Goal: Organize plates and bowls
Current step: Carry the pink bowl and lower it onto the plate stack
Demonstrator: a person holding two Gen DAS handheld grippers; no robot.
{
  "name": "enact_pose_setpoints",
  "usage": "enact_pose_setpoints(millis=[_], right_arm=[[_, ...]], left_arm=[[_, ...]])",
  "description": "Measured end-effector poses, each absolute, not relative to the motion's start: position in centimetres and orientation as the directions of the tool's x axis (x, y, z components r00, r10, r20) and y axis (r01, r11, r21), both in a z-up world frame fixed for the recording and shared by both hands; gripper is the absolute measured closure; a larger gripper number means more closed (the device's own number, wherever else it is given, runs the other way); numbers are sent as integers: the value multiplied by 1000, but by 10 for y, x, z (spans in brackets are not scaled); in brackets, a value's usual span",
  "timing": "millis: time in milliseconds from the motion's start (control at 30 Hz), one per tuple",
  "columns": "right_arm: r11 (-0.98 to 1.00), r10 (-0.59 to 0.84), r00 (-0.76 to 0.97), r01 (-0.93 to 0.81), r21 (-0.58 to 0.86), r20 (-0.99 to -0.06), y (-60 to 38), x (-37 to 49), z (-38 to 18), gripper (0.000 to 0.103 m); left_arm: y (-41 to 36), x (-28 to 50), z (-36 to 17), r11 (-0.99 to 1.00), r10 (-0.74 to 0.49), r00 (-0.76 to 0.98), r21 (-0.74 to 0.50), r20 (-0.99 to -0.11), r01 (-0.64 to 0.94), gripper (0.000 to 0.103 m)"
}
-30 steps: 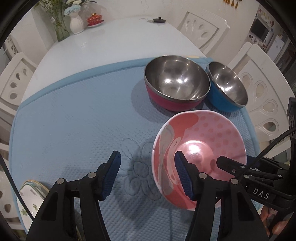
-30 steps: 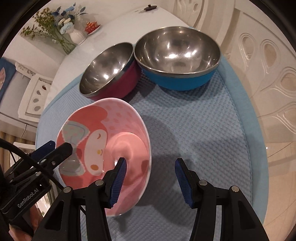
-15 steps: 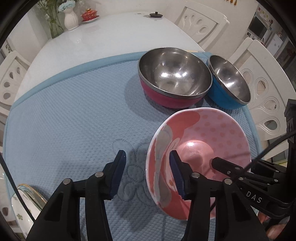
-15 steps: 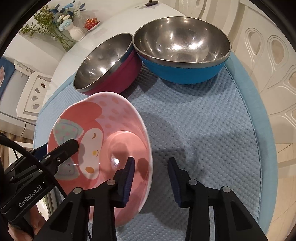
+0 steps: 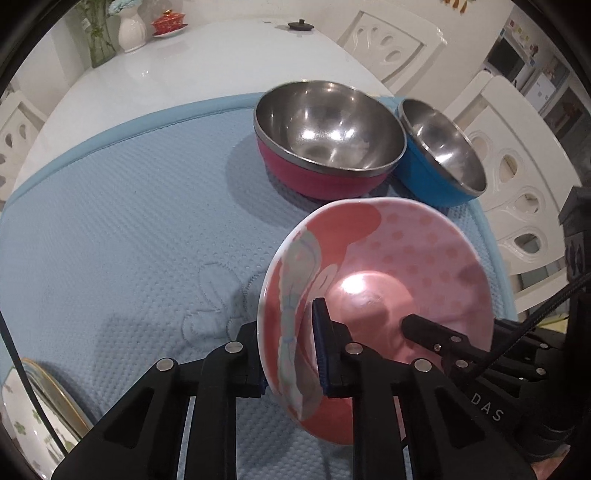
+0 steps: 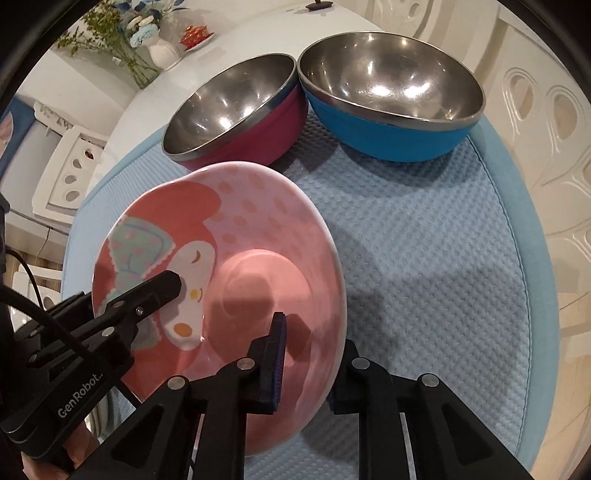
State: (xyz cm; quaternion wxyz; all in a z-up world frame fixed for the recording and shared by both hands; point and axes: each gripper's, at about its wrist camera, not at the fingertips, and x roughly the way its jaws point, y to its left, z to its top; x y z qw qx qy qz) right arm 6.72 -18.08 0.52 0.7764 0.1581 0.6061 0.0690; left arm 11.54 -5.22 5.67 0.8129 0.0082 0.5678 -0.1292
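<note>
A pink cartoon bowl [image 5: 388, 258] is held tilted above the blue mat [image 5: 129, 221]. My left gripper [image 5: 291, 354] is shut on its left rim, one finger inside, one outside. My right gripper [image 6: 306, 369] is shut on its right rim [image 6: 295, 240] the same way. Each gripper shows in the other's view. Behind stand a steel bowl with a red outside [image 5: 325, 140] and a steel bowl with a blue outside [image 5: 439, 147], side by side and touching; they also show in the right wrist view as red [image 6: 236, 110] and blue [image 6: 391, 88].
A white plate with green leaf print and a gold rim [image 5: 33, 413] lies at the mat's near-left corner. White chairs [image 5: 517, 177] stand around the table. A vase with flowers [image 5: 129, 29] and a red lidded dish [image 5: 168, 22] stand at the table's far end.
Both grippers have closed from open onto opposite rims of the pink bowl. The views have moved a little closer to the steel bowls.
</note>
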Motion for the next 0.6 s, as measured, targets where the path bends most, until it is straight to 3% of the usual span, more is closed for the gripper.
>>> enact_pose_setpoints(millis=[600], right_arm=[[949,302,365,-33,312,-881,-149,22,76,86]], left_arm=[[-6,65,134,981,-152,501,-69,-852,180,87]])
